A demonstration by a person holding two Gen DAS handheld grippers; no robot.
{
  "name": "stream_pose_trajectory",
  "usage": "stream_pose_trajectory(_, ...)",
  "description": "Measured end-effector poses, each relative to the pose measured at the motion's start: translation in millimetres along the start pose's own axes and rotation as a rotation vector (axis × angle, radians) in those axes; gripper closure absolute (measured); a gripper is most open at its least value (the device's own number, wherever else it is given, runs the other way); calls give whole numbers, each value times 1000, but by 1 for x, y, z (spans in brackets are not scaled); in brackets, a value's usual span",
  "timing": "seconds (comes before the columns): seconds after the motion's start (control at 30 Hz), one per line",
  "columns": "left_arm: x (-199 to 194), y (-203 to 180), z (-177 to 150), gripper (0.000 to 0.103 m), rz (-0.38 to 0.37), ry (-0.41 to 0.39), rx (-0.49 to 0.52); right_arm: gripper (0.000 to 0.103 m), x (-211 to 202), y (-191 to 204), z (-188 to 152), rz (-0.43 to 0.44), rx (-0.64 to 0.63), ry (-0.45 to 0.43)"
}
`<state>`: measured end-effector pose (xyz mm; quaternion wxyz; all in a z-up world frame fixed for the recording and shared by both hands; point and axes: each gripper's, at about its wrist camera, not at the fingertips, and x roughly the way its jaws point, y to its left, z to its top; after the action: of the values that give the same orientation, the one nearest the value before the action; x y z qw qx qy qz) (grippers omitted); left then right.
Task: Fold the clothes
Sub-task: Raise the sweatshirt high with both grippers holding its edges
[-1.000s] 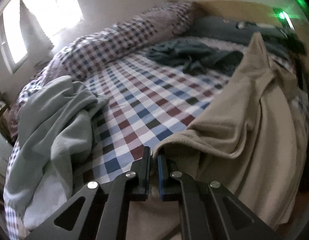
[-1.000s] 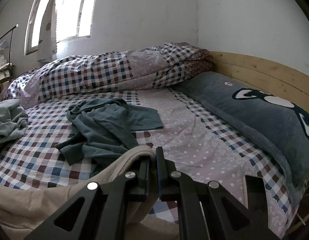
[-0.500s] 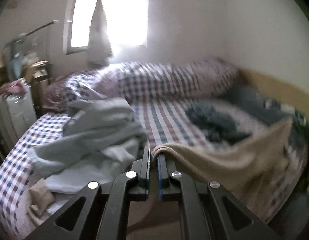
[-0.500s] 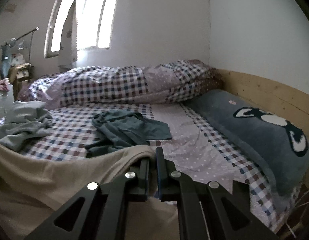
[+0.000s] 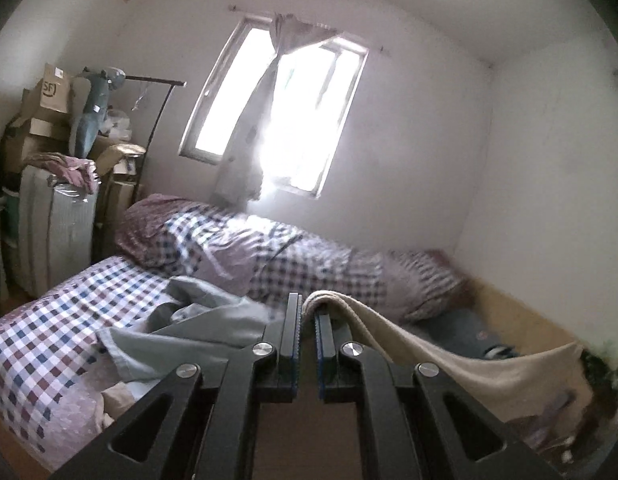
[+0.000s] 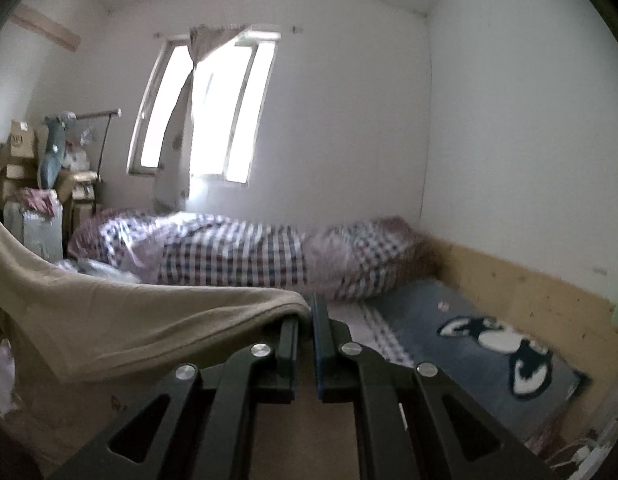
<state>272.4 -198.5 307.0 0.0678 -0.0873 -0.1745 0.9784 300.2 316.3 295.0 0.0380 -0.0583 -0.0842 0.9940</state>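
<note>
A beige garment (image 5: 461, 364) hangs stretched in the air above the bed, held by two corners. My left gripper (image 5: 307, 308) is shut on its left corner, and the cloth runs off to the right and sags down. In the right wrist view my right gripper (image 6: 308, 312) is shut on the other corner of the beige garment (image 6: 121, 320), which spreads to the left and hangs below. A pale grey-green garment (image 5: 197, 324) lies crumpled on the checked sheet. The dark teal garment is hidden.
The bed (image 5: 41, 340) has a checked sheet, a rolled checked duvet (image 5: 269, 256) along the wall and a grey pillow (image 6: 477, 340) by the wooden side board (image 6: 529, 296). A bright window (image 5: 285, 120) is behind. Boxes and a clothes rack (image 5: 69, 120) stand at left.
Both grippers have risen and tipped up towards level, lifting the beige garment off the bed. The left gripper has rolled upright. The views now take in the wall and window.
</note>
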Motion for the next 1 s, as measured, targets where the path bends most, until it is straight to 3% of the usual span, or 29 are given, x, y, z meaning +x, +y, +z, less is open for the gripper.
stream_pose_trajectory(0.43,-105,-47,120,99,-195,-110,-48,98,-110,-33,112,-20,44,-228)
stream_pose_trajectory(0.77,-156,-60,164,99,-217,-186,-101,98,-197,-36,181,-54,-41,-382)
stream_pose_trajectory(1.0,-172,-76,190,99,-210,-253,-58,98,-211,-38,208,-78,-60,-428)
